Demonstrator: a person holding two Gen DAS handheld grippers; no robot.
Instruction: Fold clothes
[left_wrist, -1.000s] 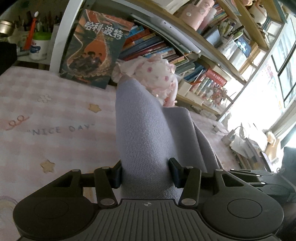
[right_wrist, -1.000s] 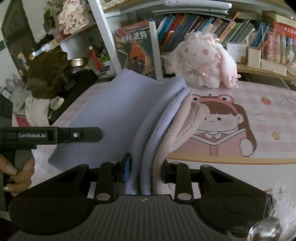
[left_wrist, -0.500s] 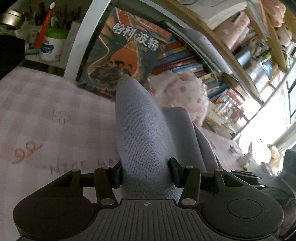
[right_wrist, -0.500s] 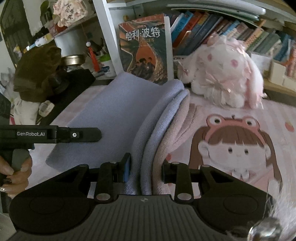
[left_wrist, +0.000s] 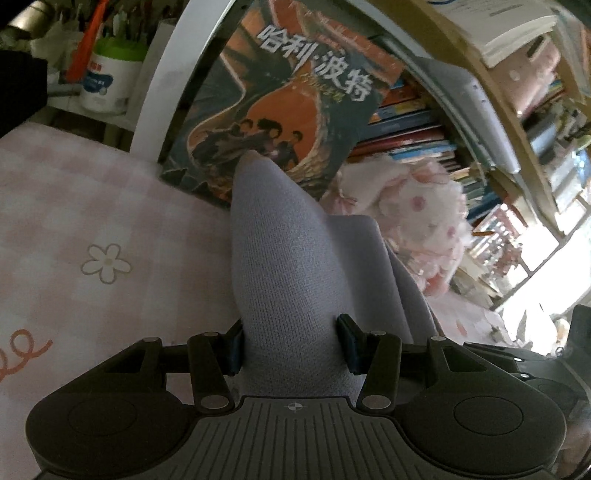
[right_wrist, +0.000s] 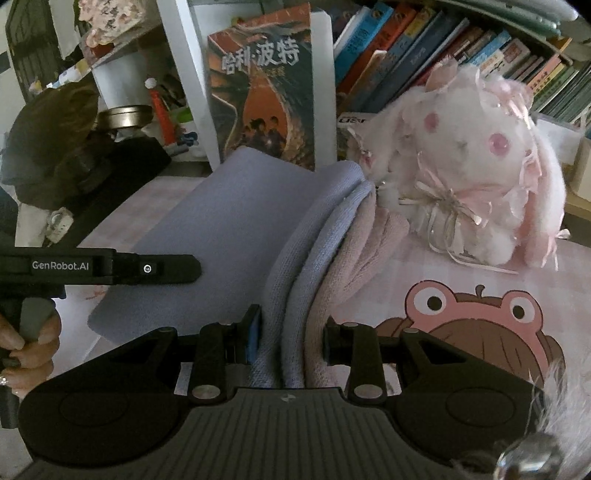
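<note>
A lavender knit garment (left_wrist: 291, 280) with a pink inner layer is stretched between both grippers above the pink checked bed cover (left_wrist: 74, 206). In the left wrist view my left gripper (left_wrist: 291, 343) is shut on a thick fold of it. In the right wrist view my right gripper (right_wrist: 291, 336) is shut on the bunched lavender and pink edge (right_wrist: 310, 280). The garment's flat lavender panel (right_wrist: 218, 236) spreads to the left, where the left gripper's black body (right_wrist: 110, 266) shows with a hand (right_wrist: 26, 350) on its handle.
A large book (right_wrist: 266, 88) leans against the white shelf post (right_wrist: 188, 81) just behind the garment. A white and pink plush toy (right_wrist: 469, 177) sits to its right. Shelves full of books (right_wrist: 424, 48) stand behind. A dark bundle and a metal tin (right_wrist: 125, 116) lie left.
Both grippers have carried the garment toward the bookshelf and a little lower. The leaning book and the plush toy now loom larger and closer. Both grips are unchanged.
</note>
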